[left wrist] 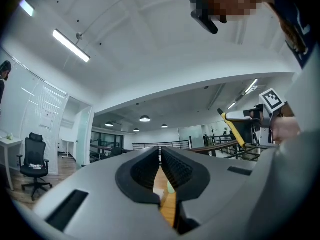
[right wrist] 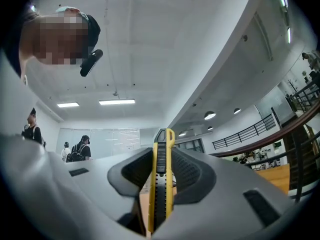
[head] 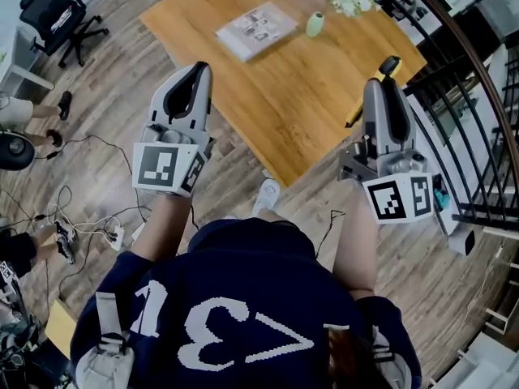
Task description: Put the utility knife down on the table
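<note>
Right hand-held gripper point(head: 378, 86) is clamped on the yellow-and-black plastic utility knife point(right wrist: 161, 184), which runs along the jaws and pokes out past their tips. The knife is held over the right edge of the orange-brown wooden worktop point(head: 284, 96), seemingly clear of the surface. Left hand-held gripper point(head: 198, 71), jaws together on nothing, is at the near left edge. On the far side lie a flat grey booklet point(head: 255, 29) and a small pale green vase point(head: 315, 24).
</note>
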Demonstrator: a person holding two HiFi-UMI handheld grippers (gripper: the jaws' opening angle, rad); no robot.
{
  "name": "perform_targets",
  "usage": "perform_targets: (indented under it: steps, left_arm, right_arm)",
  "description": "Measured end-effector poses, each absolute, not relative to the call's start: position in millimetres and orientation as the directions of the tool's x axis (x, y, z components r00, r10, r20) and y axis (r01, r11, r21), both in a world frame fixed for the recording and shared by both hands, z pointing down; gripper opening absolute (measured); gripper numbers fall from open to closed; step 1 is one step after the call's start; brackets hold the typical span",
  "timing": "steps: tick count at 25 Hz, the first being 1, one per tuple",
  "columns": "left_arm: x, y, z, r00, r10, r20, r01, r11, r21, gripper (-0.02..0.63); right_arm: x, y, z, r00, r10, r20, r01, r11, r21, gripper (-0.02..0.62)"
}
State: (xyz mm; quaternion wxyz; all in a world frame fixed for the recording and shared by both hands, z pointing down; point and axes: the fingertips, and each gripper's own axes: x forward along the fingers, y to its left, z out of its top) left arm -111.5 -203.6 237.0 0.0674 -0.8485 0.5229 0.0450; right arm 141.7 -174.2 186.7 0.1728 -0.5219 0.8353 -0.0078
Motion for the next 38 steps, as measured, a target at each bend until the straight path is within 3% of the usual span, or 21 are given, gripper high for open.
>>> perform_targets:
  steps: [9,19,29,38]
  left_arm:
    - [-69.7,-269.4,252.8,0.433,-0.897,-0.086,-0.901,-0.428,-0.070,0.028]
    - [-44.5,-328.7,273.3,0.560,-0.827,-0.042,-0.828,-0.557,-0.059,0.028]
    - [-37.2,-369.0,351.5,0.620,-0.779,0.096,-0.784,-0.621,0.017,0.028]
    - [-39.6,-370.7,428.6,0.647,-0.724,0.240,-0.753,-0.656,0.050,0.028]
  right_arm:
    - [187.6,-248.8,199.2,-0.418,-0.873,-0.251,-0.854,0.472,-0.218,0.126]
    - [182.2,-291.9,229.8,-0.348,-0.922,-0.168,-0.893,0.381,-0.240,0.126]
    - [175.1,-325.7,369.8,-0.258,-0.953,0.158,-0.941,0.210,-0.266,0.126]
    - [168.5,-315.0,536.1,-0.177,-0.853,0.491,-0.972,0.073,-0.224,0.124]
